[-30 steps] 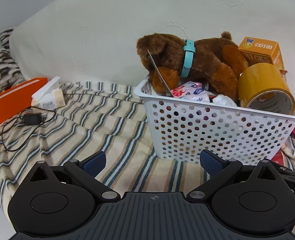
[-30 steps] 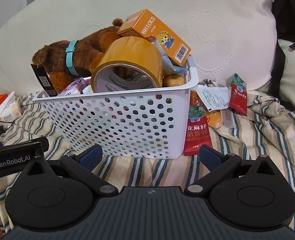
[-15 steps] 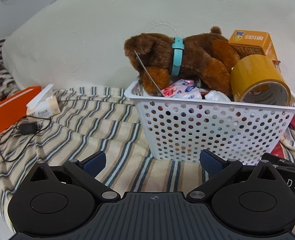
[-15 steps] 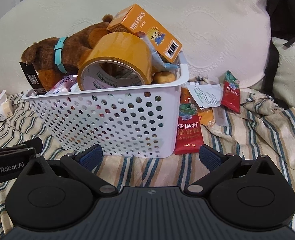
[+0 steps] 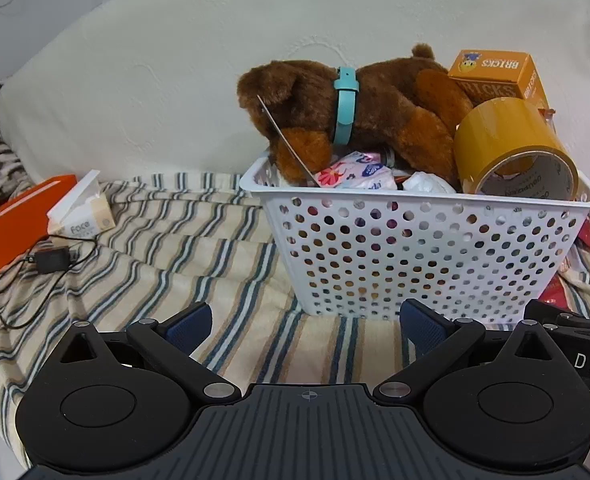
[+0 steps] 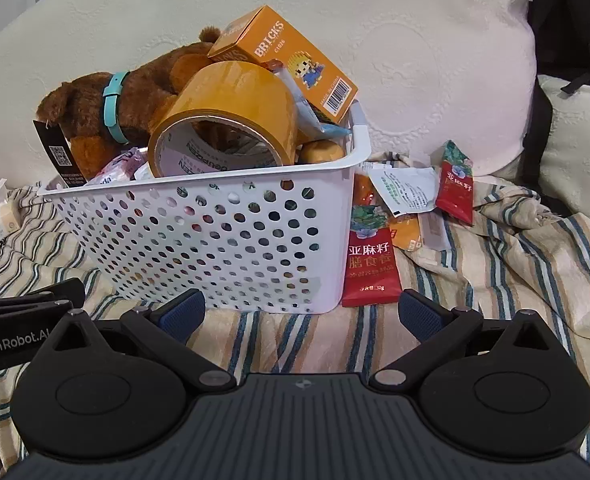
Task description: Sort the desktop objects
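**Handling notes: loaded basket and loose packets**

The left gripper and right gripper are both spread wide and empty, near the white perforated basket on the striped cloth. The basket is heaped: plush dog, tape roll, bricks box.

- Plush: probably soft and light; pinch the body.
- Tape roll: rigid, likely heavier; grip across its wall.
- Red sachet beside the basket: thin, likely slippery; take an edge.

"BRICKS C1026" on orange box; "Face" on tissue pack; "GenRobot.AI" on left claw.
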### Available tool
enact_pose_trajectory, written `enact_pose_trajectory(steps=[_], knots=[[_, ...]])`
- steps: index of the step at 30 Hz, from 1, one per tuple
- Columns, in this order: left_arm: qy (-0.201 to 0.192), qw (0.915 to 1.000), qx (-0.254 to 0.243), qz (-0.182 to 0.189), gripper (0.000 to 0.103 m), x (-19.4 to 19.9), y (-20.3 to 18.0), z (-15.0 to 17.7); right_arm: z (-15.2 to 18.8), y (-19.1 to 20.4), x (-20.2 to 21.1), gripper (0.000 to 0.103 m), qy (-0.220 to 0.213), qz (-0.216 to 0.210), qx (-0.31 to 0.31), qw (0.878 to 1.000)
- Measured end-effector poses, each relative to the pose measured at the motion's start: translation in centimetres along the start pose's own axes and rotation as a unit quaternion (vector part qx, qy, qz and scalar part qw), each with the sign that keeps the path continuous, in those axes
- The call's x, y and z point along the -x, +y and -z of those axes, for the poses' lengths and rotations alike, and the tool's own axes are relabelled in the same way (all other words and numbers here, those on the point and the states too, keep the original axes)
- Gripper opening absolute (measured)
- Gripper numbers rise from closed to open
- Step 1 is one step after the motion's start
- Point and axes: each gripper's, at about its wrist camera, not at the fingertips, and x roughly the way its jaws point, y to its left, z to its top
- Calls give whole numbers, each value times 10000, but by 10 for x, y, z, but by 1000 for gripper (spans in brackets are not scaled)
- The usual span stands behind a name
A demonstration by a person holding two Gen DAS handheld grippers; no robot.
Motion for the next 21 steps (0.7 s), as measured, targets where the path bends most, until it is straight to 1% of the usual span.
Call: enact_pose_trajectory(steps=[21], knots=[[-18, 10000, 45, 74, 103, -2, -1, 4, 2, -3, -1, 102, 19, 27, -9, 10000]])
